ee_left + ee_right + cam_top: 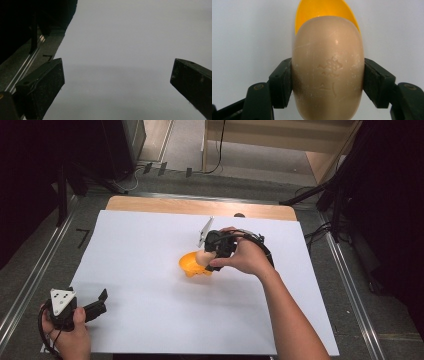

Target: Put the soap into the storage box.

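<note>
Right gripper view: the right gripper [327, 82] pinches a tan oval bar of soap [327, 67] across its short width, a black pad flat against each side, a stamped mark facing the camera.
Grip: looks firm and centred; no gap shows between the pads and the bar.
Beyond the bar: the yellow-orange soap dish [324, 11] sits directly behind its far end, the hollow facing the bar; whether the bar touches the dish I cannot tell.
High view, right hand: the right hand [245, 257] wraps the right gripper [206, 256] a little right of the sheet's centre; the soap [204, 256] sits at the rim of the dish [192, 265], which rests on the white sheet [150, 270].
Left gripper: [102, 301] lies low at the sheet's near left corner, jaws spread wide apart, nothing between them; the left hand [70, 330] holds it at the near edge.
Left gripper view: bare white sheet between the two jaws.
Done, as judged: the bar is picked up and brought to the dish.
Left, as judged: settle the bar into the hollow, let go, draw the gripper clear.
Risk: the dish is light and unheld; a push from the bar could slide it across the sheet.
</note>
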The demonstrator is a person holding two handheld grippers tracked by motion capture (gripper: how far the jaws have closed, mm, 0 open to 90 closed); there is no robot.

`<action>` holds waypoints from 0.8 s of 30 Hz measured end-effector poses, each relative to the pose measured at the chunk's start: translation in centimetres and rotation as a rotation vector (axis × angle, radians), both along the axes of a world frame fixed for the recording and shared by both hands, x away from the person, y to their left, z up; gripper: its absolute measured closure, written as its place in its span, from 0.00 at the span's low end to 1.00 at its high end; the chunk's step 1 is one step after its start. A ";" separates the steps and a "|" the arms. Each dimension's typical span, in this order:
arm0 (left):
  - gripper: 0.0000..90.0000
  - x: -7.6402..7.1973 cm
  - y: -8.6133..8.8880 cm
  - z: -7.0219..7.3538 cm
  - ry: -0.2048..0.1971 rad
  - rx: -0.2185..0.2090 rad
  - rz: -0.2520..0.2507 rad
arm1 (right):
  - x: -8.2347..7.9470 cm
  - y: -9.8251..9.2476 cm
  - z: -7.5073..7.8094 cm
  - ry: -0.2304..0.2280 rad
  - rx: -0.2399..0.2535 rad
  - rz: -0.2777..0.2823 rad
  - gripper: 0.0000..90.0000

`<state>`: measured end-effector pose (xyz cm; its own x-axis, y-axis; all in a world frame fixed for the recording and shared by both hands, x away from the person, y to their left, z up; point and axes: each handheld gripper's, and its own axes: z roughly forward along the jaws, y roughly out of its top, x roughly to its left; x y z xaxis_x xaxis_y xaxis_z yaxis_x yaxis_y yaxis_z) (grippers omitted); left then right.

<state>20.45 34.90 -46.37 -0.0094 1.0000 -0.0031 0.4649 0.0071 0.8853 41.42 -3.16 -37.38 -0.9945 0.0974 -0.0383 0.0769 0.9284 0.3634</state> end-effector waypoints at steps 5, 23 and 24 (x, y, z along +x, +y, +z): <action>0.00 0.0 0.0 0.0 0.000 -0.001 -0.001 | 0.0 1.0 -0.1 0.000 -0.006 0.019 0.37; 0.00 0.0 0.0 0.0 -0.001 -0.003 -0.003 | 0.6 2.4 -1.1 -0.009 -0.030 0.086 0.36; 0.00 0.0 0.0 0.0 -0.002 -0.004 -0.002 | 0.6 2.4 -1.2 -0.002 -0.042 0.080 0.37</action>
<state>20.49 34.93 -46.40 -0.0078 0.9999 -0.0072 0.4636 0.0100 0.8860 41.98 -0.71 -38.55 -0.9989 0.0161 -0.0431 0.0013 0.9461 0.3238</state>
